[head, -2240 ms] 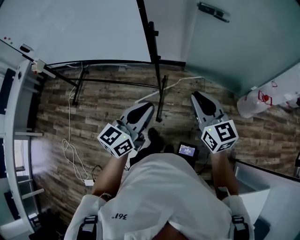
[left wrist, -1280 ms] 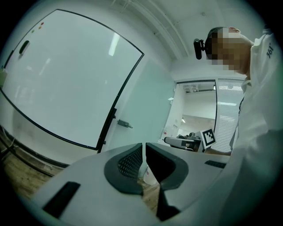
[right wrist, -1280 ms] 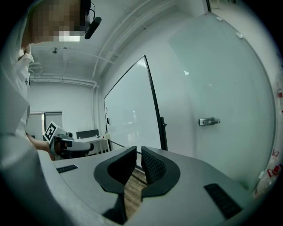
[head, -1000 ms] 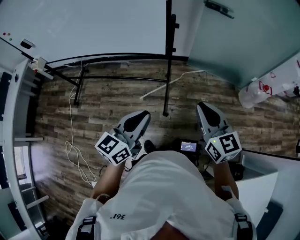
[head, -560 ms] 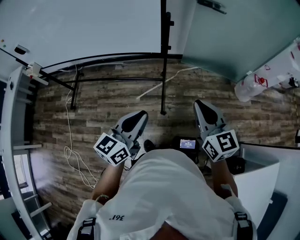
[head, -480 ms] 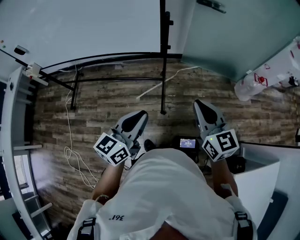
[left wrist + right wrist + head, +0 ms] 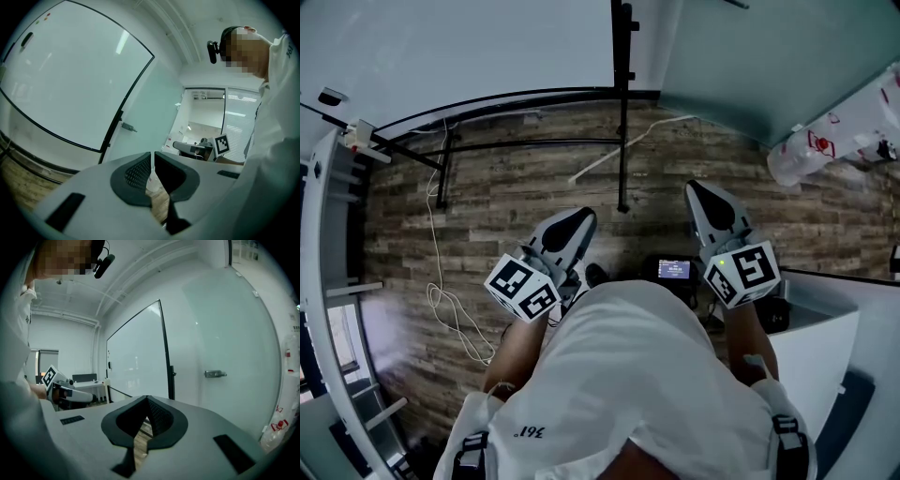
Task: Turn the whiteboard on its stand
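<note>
The whiteboard (image 7: 459,47), a large white panel in a black frame, fills the top left of the head view. Its black stand post (image 7: 622,103) comes down to the wooden floor. My left gripper (image 7: 581,217) and right gripper (image 7: 697,191) hover level in front of the person, short of the post and touching nothing. In the left gripper view the whiteboard (image 7: 70,79) stands ahead, and the left gripper (image 7: 152,158) is shut and empty. The right gripper (image 7: 147,401) has just been closing; its jaws meet with nothing between them. The whiteboard (image 7: 136,366) and post (image 7: 168,376) lie ahead of it.
A frosted glass door with a handle (image 7: 215,374) is right of the board. A white cable (image 7: 441,291) loops on the floor at the left. A white bagged object (image 7: 834,141) and a white desk (image 7: 825,328) are on the right. A small screen device (image 7: 673,270) sits by the person's feet.
Since the earliest frame both grippers have drawn back from the stand's post. In the last second they stay about where they were, and the head view shifts slightly.
</note>
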`<state>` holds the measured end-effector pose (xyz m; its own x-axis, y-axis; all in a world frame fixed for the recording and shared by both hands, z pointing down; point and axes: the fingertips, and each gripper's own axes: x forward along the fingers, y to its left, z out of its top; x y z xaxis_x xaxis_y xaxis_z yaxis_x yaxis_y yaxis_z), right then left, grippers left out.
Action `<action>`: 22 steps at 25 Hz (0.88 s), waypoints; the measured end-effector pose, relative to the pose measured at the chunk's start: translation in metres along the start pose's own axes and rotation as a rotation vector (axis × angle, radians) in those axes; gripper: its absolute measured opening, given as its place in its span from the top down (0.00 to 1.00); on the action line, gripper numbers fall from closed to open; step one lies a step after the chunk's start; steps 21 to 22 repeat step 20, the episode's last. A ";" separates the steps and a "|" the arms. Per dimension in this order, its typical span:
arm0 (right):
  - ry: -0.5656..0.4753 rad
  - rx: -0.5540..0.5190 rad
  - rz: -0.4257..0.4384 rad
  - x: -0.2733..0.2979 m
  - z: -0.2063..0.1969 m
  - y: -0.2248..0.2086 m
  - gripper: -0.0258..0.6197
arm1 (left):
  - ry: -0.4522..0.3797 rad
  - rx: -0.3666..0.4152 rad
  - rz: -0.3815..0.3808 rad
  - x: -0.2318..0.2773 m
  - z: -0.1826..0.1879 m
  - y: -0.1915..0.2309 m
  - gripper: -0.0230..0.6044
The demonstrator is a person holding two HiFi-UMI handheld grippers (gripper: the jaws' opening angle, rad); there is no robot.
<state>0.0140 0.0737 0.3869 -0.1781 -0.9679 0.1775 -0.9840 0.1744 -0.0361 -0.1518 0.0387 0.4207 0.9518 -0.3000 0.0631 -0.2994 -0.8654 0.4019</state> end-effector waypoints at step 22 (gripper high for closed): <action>0.023 -0.021 -0.003 0.011 -0.006 -0.012 0.92 | 0.033 -0.006 -0.028 0.018 -0.004 -0.005 0.91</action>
